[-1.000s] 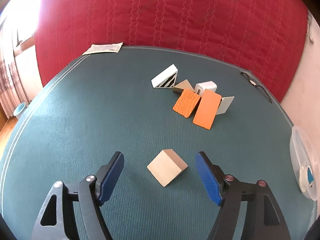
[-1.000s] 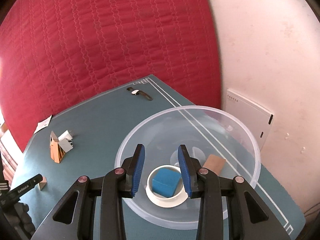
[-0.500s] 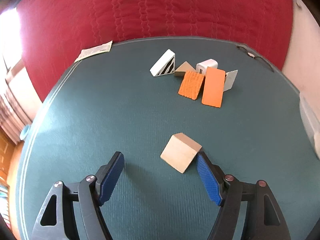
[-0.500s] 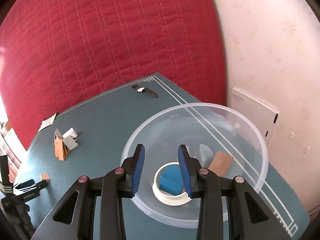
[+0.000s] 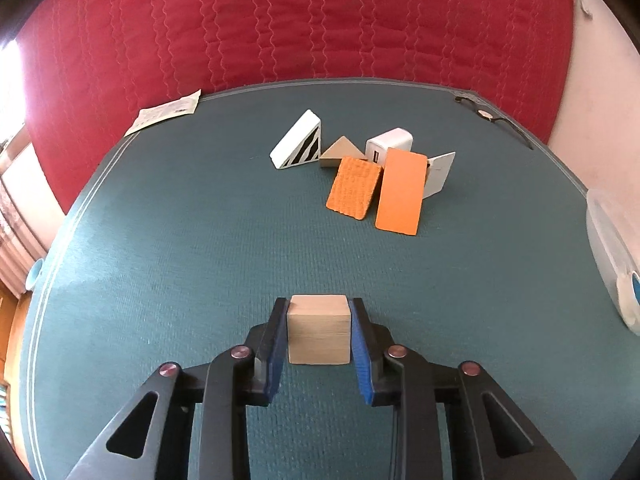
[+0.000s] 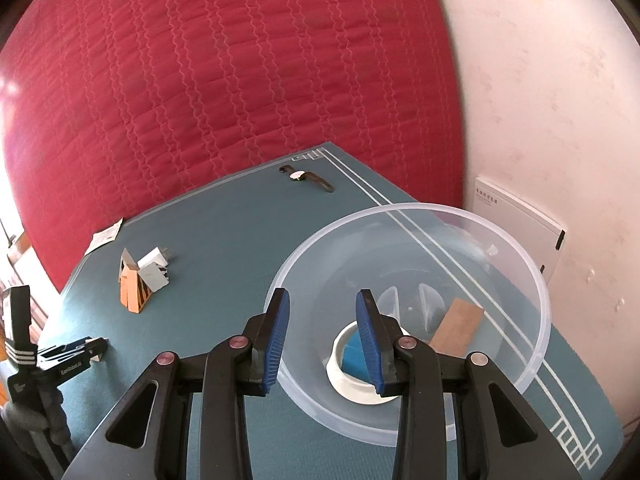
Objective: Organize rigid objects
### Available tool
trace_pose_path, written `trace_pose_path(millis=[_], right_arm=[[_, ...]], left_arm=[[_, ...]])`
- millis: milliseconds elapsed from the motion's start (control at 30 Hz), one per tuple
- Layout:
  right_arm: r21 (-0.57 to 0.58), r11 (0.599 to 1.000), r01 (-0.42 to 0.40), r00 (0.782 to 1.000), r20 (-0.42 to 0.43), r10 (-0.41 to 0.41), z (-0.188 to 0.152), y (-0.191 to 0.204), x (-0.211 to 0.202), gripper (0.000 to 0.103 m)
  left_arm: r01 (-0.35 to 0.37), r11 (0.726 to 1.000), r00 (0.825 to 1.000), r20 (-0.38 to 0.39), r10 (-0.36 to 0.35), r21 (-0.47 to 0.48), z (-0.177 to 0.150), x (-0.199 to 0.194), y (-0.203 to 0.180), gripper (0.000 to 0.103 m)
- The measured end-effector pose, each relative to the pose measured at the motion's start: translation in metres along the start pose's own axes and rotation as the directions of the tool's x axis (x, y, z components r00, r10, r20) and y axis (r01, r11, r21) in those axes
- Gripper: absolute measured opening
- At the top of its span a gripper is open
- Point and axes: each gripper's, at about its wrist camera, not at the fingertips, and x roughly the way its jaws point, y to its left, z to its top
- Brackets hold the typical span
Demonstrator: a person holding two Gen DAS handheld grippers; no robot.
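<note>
A red quilted cover (image 5: 304, 20) fills the top of both views, hanging behind a table (image 5: 180, 248) laid with a teal mat edged in pale lines.

At the lower right of the right wrist view a clear plastic bowl (image 6: 532, 280) stands on the mat. Inside it sit a white ring-shaped holder (image 6: 340, 376) with a blue block (image 6: 354, 354) in it and, to the right, a flat brown piece (image 6: 456, 326). The same bowl shows as a pale rim at the right edge of the left wrist view.

The right tongs (image 6: 322, 338) hang at the near-left rim of the bowl, their blue pads a small gap apart with nothing between them.

In the upper middle of the left wrist view lies a cluster of small things touching one another: a smooth orange card (image 5: 400, 192), a ribbed orange card (image 5: 352, 188), a white wedge with black stripes (image 5: 298, 146), a white charger (image 5: 390, 146), a grey card (image 5: 440, 172) and a tan triangle (image 5: 344, 150).

At the lower middle of that view the left tongs (image 5: 319, 334) are clamped on a pale wooden cube (image 5: 319, 332), both blue pads pressed flat against its sides; whether the cube rests on the mat or hangs just above it I cannot tell.

A paper slip (image 5: 166, 114) lies at the upper left edge of the mat, and a wristwatch (image 6: 306, 178) near the far corner.
</note>
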Motion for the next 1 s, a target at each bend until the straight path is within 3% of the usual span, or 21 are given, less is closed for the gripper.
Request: trace_pose_path(millis=[400,600,1000], right_arm=[[-0.023,0.999,0.030,0.999,0.011,-0.030,0.005,-0.008,-0.003,0.036],[-0.026,0.997,0.076,0.997,0.020,-0.076,0.009,-0.027,-0.010,0.036],[-0.011,0.995,0.104,0.994,0.026,-0.103,0.012,-0.052,-0.016,0.036]], left_arm=[[0.053,0.997,0.998,0.034,-0.051,-0.051,0.001,-0.023,-0.016,0.031],[0.136,0.991,0.989,0.052,-0.137,0.015,0.005,-0.043,-0.054,0.031],[0.275,0.942,0.956,0.044,-0.289,0.192,0.014,-0.067,-0.141,0.031]])
